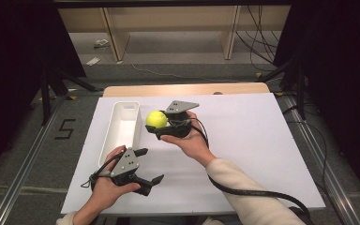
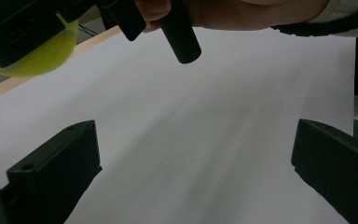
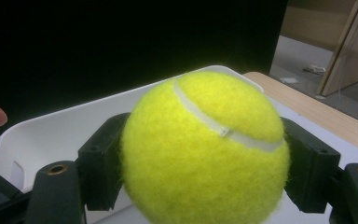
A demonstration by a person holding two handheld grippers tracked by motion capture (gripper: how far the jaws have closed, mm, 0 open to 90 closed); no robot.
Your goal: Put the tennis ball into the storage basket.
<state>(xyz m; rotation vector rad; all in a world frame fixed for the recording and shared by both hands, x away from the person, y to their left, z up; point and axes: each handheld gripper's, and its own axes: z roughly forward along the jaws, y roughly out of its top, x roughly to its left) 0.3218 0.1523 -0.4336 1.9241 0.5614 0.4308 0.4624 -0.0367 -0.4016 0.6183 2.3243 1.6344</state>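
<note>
Right tool (image 1: 161, 125) clamped on tennis ball (image 3: 205, 149), white seam plain close-up; left tool (image 1: 147, 165) wide, bare.

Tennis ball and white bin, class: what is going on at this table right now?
A person holds a two-jaw gripper in each hand over a white-covered table. The right gripper has its jaws shut on a yellow tennis ball, held up right beside the long white bin, not yet inside it. The left gripper is nearer the person, jaws wide open and holding nothing. What can be seen of the bin looks empty.
</note>
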